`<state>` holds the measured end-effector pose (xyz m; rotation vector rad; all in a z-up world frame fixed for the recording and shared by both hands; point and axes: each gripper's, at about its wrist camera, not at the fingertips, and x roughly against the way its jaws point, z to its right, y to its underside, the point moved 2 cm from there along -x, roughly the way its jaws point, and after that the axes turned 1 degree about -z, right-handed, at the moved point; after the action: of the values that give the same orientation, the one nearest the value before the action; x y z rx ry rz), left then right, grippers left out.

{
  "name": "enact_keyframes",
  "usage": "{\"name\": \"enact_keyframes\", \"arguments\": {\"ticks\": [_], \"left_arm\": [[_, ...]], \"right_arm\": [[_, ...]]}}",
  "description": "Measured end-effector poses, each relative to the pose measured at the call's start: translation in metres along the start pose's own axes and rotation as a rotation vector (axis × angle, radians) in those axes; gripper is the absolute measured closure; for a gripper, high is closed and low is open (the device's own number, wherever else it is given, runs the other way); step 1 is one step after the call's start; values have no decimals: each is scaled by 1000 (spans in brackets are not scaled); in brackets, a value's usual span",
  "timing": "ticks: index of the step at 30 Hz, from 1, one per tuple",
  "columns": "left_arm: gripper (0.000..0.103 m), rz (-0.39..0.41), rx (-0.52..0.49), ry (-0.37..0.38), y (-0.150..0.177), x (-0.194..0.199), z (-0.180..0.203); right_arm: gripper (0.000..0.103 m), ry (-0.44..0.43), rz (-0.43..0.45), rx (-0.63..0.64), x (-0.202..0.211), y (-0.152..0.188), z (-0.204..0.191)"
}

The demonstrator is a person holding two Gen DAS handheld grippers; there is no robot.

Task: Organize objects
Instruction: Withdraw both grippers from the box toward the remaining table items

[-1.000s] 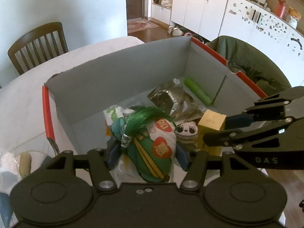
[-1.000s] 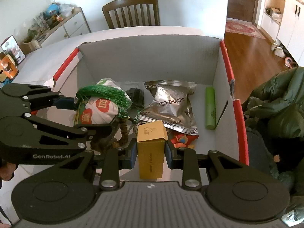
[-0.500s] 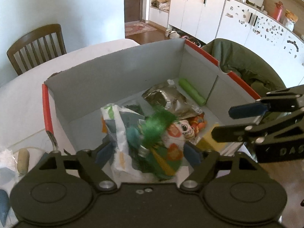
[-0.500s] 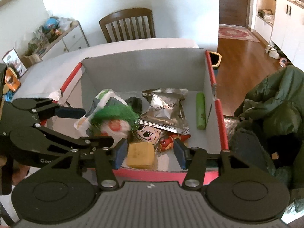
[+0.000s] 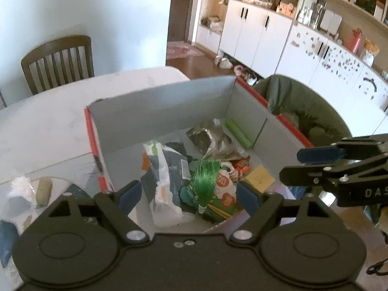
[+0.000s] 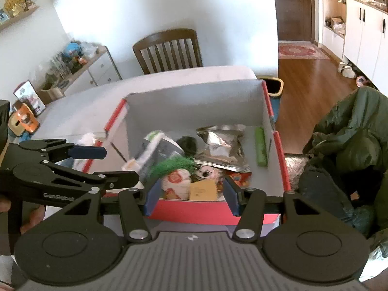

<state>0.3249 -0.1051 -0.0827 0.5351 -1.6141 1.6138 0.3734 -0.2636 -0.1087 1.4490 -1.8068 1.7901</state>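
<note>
The left gripper (image 5: 188,194) hangs above the near edge of the red-rimmed cardboard box (image 5: 155,111), its blue-padded fingers (image 5: 131,192) spread wide with nothing between them. The right gripper (image 6: 190,195) is likewise released, its pads apart over the box's near red wall (image 6: 213,209).

Inside the box, a green-tasselled pouch (image 5: 208,189) lies against the near wall, just left of a yellow carton (image 5: 259,178). A crumpled white bag (image 5: 162,177) leans on the left side, a silver foil packet (image 5: 213,143) sits toward the far right, and a green tube (image 5: 238,133) lies along the right wall.

The far half of the box floor is mostly bare beneath the tall grey far wall. Left of the box the white table (image 5: 43,126) is open out to a wooden chair (image 5: 58,63); a green jacket (image 6: 351,131) crowds the right side.
</note>
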Motion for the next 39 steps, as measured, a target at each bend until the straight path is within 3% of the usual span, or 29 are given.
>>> {"name": "enact_keyframes", "arguments": {"ticks": [8, 11, 18, 26, 39], "left_arm": [[18, 69, 18, 27, 10, 42, -11], [17, 85, 25, 22, 16, 56, -22], [14, 92, 68, 18, 37, 83, -59], [1, 106, 100, -58, 60, 107, -119], [1, 127, 148, -190, 85, 118, -221]], "right_arm": [[46, -25, 45, -5, 18, -1, -36], [40, -31, 60, -4, 22, -1, -54], [39, -35, 71, 36, 24, 1, -103], [32, -52, 59, 50, 5, -2, -157], [22, -55, 29, 30, -56, -15, -237]]}}
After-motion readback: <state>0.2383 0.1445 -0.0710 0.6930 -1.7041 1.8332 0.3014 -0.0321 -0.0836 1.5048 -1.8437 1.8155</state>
